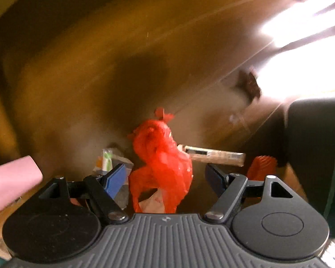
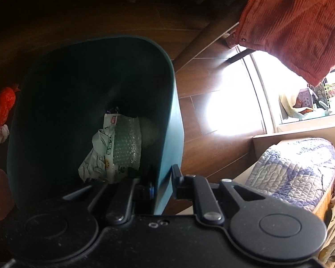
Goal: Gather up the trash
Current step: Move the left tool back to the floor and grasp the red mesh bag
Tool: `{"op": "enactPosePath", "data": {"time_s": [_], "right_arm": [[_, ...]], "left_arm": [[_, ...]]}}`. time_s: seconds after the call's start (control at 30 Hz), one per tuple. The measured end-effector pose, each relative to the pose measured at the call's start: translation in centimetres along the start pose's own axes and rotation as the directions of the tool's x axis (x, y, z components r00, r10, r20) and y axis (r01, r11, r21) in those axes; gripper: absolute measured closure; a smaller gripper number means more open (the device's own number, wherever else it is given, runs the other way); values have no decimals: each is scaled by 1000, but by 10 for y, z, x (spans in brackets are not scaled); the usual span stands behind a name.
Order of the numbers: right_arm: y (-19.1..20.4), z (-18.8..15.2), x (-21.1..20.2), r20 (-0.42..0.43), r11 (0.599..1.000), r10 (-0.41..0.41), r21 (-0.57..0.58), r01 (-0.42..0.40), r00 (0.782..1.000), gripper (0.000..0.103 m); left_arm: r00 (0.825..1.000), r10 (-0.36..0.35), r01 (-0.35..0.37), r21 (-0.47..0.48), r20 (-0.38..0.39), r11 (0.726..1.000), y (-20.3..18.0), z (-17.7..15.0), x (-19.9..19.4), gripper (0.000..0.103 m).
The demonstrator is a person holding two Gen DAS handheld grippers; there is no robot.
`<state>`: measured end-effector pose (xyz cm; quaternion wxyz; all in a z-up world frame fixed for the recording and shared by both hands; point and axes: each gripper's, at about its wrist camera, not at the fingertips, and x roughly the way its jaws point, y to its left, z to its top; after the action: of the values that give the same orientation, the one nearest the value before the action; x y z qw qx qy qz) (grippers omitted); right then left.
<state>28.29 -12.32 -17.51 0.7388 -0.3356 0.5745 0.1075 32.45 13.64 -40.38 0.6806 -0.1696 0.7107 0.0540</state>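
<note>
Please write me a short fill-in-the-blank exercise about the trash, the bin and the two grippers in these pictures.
1. The crumpled plastic bag between the open fingers of the left gripper is coloured ____.
2. The right gripper has its fingers on either side of the wall of the dark green ____.
3. Beside the crumpled paper wrapper inside the bin lies a clear sheet of ____ wrap.
4. The floor around the bin is made of ____.

Missing words: red; bin; bubble; wood

Crinkled glossy red plastic bag (image 1: 163,163), smooth dark-green plastic bin (image 2: 167,120), polished wood floor (image 2: 203,80), ribbed orange cloth (image 2: 297,26).
</note>
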Motion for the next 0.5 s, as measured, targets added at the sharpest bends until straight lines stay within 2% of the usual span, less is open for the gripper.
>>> {"op": "enactPosePath", "data": {"time_s": [0.07,0.2,0.27,0.5], "right_arm": [[3,-1,-2,6,1000,4,-7,-4,1000,89],[7,-1,-3,13,999,6,-38,-5,1000,88],[7,-1,-4,21,999,10,-40,-9,1000,88],[9,-2,-6,21,998,18,-62,-17,1000,89]], "left_arm": [[1000,21,-21,-5,-21,1000,-5,5,21,26],[998,4,-10,-106,-62,994,-1,10,57,26],[997,17,-28,-137,-75,990,0,14,75,26],[990,99,-110,-119,-96,987,-2,25,111,27]]}}
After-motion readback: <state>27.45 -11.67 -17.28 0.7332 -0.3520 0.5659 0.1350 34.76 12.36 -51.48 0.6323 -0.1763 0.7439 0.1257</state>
